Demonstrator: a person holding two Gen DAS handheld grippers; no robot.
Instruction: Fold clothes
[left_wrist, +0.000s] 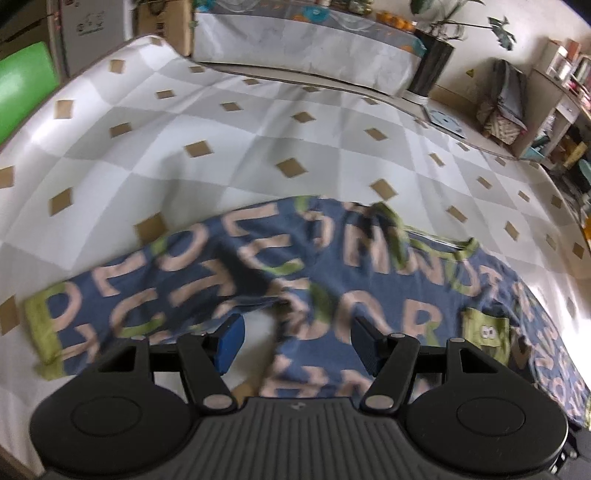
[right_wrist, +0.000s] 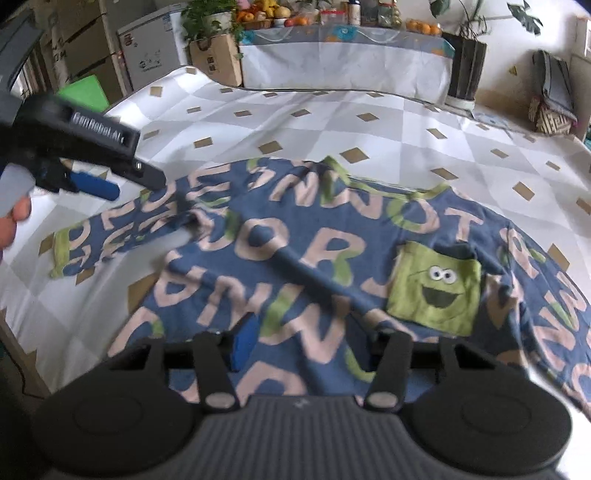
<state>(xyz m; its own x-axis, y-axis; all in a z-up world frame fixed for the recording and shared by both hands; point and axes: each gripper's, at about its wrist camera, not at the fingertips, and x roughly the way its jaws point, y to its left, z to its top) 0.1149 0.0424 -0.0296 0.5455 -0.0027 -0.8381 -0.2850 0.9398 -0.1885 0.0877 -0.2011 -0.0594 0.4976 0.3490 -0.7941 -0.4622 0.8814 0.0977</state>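
**Printed shirt spread flat, both tongs hovering empty**

Blue shirt (right_wrist: 314, 251) with pink and green lettering lies front-up on the tabletop (left_wrist: 221, 147), which is covered in a white-and-grey checked cloth with small tan diamonds. Collar points toward the far side. One sleeve (right_wrist: 110, 229), green-cuffed, stretches out to the left in both views. A green chest pocket (right_wrist: 436, 291) with a cartoon face sits to the right of the shirt's middle. A raised fold of fabric runs diagonally across the chest, from near the left armpit toward the pocket.

Left tongs (left_wrist: 295, 343): blue pads apart, released, nothing between them. They hang above the gap where the sleeve meets the body of the shirt. In the right wrist view the same tool comes in from the upper left, above the sleeve end of the shirt, with part of a hand (right_wrist: 11, 221) at the frame edge.

Right tongs (right_wrist: 306, 347): parted, no cloth pinched; they hover above the lower body of the shirt. Whether the pads brush the fabric, cannot tell; picture is motion-blurred.

Beyond the tabletop: a draped side table with fruit (right_wrist: 332, 48), potted plants, cardboard boxes.
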